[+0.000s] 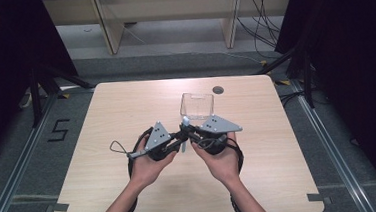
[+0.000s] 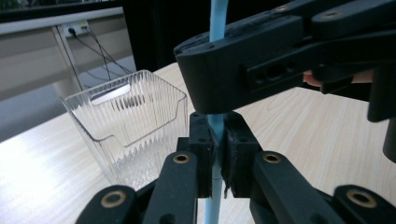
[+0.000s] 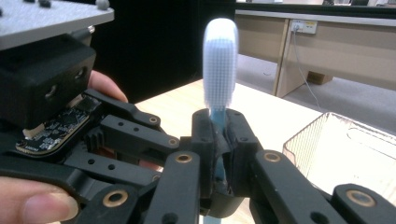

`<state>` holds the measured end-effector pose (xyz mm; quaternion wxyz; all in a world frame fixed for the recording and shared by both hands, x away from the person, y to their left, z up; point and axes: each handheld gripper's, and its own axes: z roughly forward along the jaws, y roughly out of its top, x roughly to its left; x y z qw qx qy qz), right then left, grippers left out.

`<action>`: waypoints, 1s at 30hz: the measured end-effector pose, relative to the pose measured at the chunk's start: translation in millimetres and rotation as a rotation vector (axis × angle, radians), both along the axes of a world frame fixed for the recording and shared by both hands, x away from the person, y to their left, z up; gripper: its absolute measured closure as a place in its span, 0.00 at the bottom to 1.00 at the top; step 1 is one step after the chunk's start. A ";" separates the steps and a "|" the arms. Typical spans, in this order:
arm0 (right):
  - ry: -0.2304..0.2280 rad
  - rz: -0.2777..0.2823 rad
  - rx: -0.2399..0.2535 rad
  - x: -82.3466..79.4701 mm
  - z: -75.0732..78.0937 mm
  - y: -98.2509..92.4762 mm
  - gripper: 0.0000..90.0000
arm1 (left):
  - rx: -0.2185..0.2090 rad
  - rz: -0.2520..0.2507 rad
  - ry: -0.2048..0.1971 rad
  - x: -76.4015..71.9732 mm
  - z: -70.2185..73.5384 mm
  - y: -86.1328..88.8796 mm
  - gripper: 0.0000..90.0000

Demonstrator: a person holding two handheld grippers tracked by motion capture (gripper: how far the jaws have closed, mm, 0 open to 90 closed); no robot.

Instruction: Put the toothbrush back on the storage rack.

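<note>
Near the middle of the pale wood-grain tabletop (image 1: 132,200), both grippers meet on a light-blue toothbrush (image 3: 219,70). The left gripper (image 2: 217,154) is clenched on its slim plastic handle; the right gripper (image 3: 219,149) clamps just below the white bristled head. Just beyond stands a ribbed, clear plastic bin (image 1: 196,105). On the floor left, a "5" (image 1: 59,130) is taped.

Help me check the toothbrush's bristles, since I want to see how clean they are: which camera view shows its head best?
The right gripper view: the toothbrush stands upright above the right gripper, bristles facing the camera. The left gripper view gives just its blue handle, clamped in the left gripper. In the high view it is a tiny pale speck.
</note>
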<state>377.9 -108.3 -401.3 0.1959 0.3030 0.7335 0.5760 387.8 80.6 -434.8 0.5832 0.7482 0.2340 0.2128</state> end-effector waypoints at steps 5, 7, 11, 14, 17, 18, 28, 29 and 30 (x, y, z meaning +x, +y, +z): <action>-0.031 -0.015 -0.010 4.4 1.6 -1.8 0.94 | 0.032 0.008 -0.035 -1.0 -2.7 4.2 0.76; -0.035 -0.037 -0.018 7.3 1.3 -5.9 0.94 | 0.057 0.017 -0.051 -2.5 -5.4 7.5 0.69; -0.019 -0.056 -0.017 10.0 0.3 -10.2 0.94 | 0.105 0.041 -0.059 -5.4 -12.1 18.9 0.60; -0.023 -0.069 -0.016 13.6 -0.4 -14.4 0.94 | 0.123 0.055 -0.050 -5.2 -17.2 28.9 0.56; -0.021 -0.077 -0.025 16.8 -0.2 -20.8 0.94 | 0.138 0.076 -0.045 -3.7 -21.7 37.9 0.55; -0.029 -0.084 -0.033 17.6 0.1 -23.1 0.94 | 0.136 0.087 -0.041 -3.1 -23.4 41.8 0.55; -0.029 -0.138 -0.008 16.8 6.7 -50.9 0.94 | 0.095 0.162 -0.036 -1.6 -25.3 80.9 0.52; -0.023 -0.144 -0.006 16.2 7.2 -52.5 0.94 | 0.091 0.173 -0.036 -2.9 -25.3 86.4 0.52; -0.022 -0.157 -0.014 15.8 7.5 -55.4 0.94 | 0.091 0.173 -0.036 -2.9 -25.3 86.4 0.52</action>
